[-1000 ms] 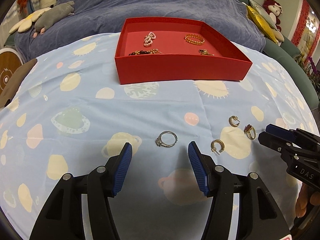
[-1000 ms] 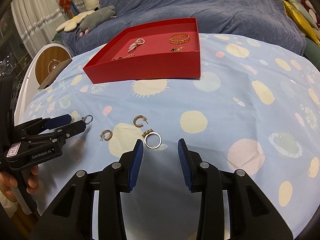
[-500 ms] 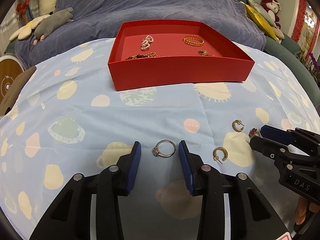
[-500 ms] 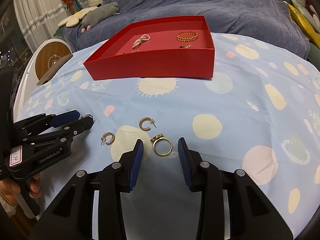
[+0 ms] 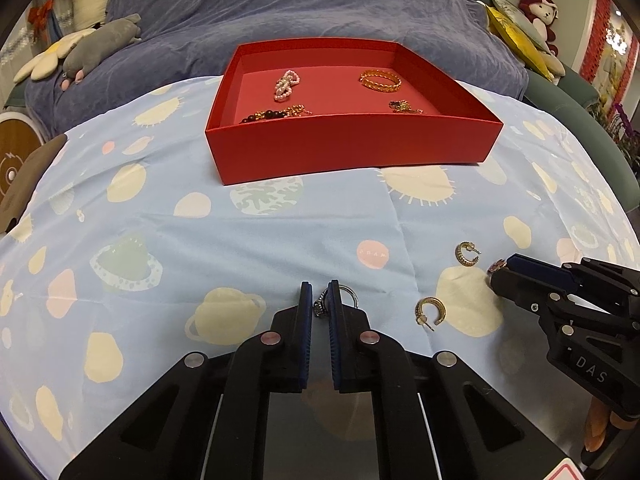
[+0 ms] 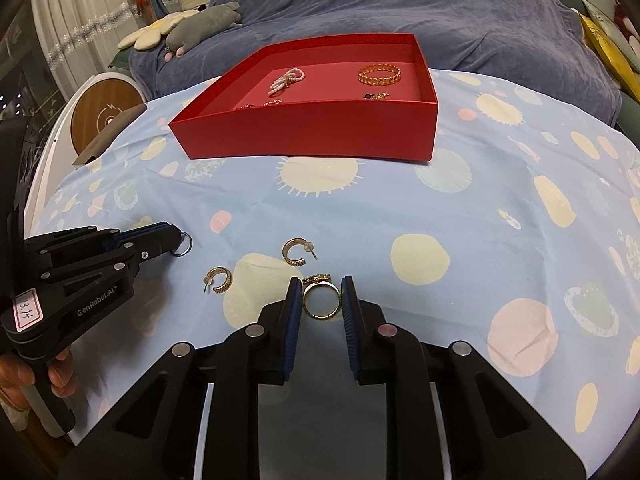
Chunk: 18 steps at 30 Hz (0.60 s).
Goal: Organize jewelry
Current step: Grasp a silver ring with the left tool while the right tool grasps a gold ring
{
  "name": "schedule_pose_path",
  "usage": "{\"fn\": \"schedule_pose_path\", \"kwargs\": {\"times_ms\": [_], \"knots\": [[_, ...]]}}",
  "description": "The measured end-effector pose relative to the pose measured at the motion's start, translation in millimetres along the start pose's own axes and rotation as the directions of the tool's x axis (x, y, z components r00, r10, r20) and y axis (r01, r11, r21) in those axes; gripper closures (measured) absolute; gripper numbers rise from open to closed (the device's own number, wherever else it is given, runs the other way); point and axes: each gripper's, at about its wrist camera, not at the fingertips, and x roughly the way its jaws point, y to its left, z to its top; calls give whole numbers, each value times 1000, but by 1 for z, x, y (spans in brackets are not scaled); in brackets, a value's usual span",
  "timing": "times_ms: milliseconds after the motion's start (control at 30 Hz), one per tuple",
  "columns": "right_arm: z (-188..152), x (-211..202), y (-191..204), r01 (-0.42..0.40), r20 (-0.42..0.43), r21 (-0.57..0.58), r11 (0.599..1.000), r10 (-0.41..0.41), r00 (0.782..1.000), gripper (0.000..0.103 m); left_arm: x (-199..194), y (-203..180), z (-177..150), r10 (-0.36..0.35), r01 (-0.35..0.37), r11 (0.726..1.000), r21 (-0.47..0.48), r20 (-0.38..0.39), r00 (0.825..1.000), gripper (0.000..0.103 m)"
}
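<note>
My left gripper [image 5: 319, 300] is shut on a silver ring [image 5: 347, 295] at cloth level; it shows in the right wrist view [image 6: 183, 243] too. My right gripper [image 6: 320, 300] has its pads against both sides of a gold ring [image 6: 321, 303] lying on the cloth. Two gold hoop earrings [image 6: 295, 252] [image 6: 219, 279] lie between the grippers. A red box [image 5: 352, 152] stands beyond, holding a pearl piece [image 5: 286, 85], a gold bangle [image 5: 380, 81], a dark bead chain [image 5: 276, 113] and a small gold piece [image 5: 404, 106].
The table wears a light blue cloth with pastel spots [image 5: 200, 240]. A sofa under a blue-grey cover [image 5: 320, 4] with plush toys [image 5: 100, 36] lies behind. A round wooden-topped object [image 6: 106, 114] stands at the left edge.
Both grippers closed in: the left one shut on the silver ring and the right one narrowed onto the gold ring. Both moved slightly forward.
</note>
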Motion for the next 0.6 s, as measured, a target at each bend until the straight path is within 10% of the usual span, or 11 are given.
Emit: {"fn": "schedule_pose_path", "kwargs": {"times_ms": [600], "knots": [[13,-20,14,-35,54,1,999,35,998,84,-26,6,17,-27,30,998,-54,56,998,97]]}}
